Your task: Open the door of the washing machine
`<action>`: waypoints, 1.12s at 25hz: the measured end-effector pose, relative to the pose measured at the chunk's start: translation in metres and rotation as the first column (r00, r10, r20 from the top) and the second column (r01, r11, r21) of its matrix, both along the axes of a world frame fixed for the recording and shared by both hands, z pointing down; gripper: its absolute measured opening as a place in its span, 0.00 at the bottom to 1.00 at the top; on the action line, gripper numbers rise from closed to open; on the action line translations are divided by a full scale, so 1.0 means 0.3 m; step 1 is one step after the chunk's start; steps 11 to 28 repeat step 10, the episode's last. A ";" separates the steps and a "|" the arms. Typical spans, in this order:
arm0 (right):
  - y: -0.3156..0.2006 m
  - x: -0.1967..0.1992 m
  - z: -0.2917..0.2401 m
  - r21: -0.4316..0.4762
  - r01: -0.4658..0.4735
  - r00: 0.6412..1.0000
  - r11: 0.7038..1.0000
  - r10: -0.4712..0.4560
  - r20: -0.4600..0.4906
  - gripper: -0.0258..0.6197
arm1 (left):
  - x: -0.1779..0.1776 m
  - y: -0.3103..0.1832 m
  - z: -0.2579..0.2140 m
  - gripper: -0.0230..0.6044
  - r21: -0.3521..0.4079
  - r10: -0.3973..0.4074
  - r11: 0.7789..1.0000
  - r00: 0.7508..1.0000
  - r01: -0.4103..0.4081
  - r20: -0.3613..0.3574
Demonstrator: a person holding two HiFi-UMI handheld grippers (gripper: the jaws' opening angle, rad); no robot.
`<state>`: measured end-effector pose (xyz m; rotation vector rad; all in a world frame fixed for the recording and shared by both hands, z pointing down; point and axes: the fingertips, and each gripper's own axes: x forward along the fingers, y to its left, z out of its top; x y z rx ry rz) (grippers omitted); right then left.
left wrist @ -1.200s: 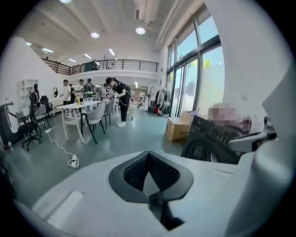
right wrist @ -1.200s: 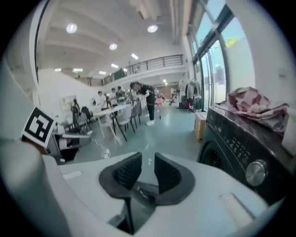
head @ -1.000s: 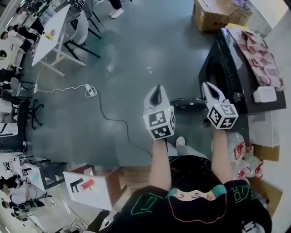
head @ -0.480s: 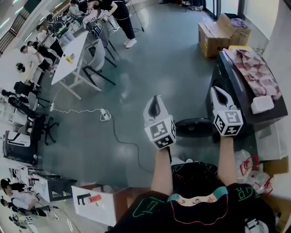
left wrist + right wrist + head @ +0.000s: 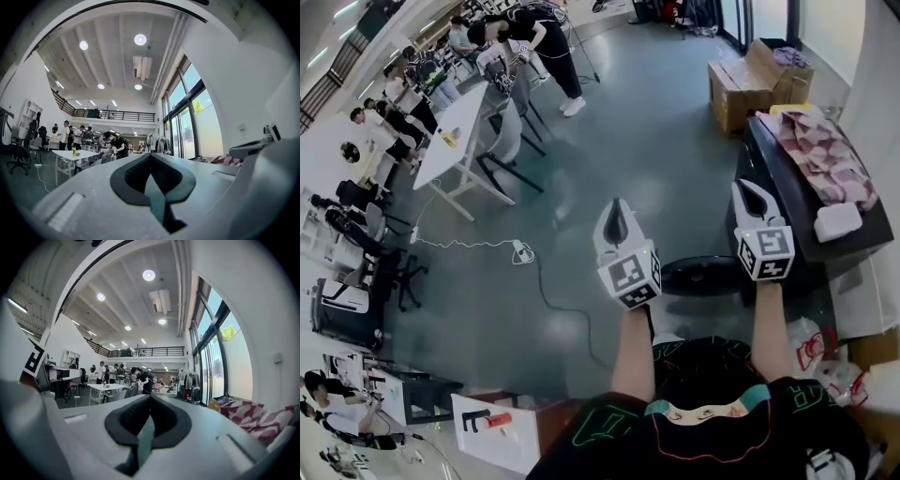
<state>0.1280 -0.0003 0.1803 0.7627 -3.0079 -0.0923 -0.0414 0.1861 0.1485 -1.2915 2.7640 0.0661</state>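
Open grey-green floor (image 5: 637, 122) spreads ahead of the person, bounded at the far left by a white table (image 5: 455, 131) with people around it and at the far right by cardboard boxes (image 5: 750, 75). A white cable runs over the floor to a power strip (image 5: 522, 251). The black washing machine (image 5: 778, 187) stands at the right edge of the head view, just beside the right gripper (image 5: 755, 195). Its round dark door (image 5: 698, 277) juts leftward from the front, swung open, low between the two arms. A red-and-white checked cloth (image 5: 820, 150) and a small white box (image 5: 839, 220) lie on the machine's top. The left gripper (image 5: 617, 211) is held over bare floor, apart from the machine. Both grippers have their jaws pressed together with nothing between them. Their own views look level into a tall hall with round ceiling lights (image 5: 140, 39), a railed gallery (image 5: 117, 114) and big windows (image 5: 187, 122). The only print is the black square markers on the cubes (image 5: 630, 274). The green print on the person's black shirt (image 5: 703, 403) cannot be read.
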 end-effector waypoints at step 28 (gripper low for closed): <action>-0.097 0.019 0.020 -0.003 0.004 1.000 1.000 -0.005 -0.003 0.04 | -0.003 -0.123 0.034 0.05 -0.015 0.025 1.000 1.000 -0.025 -0.004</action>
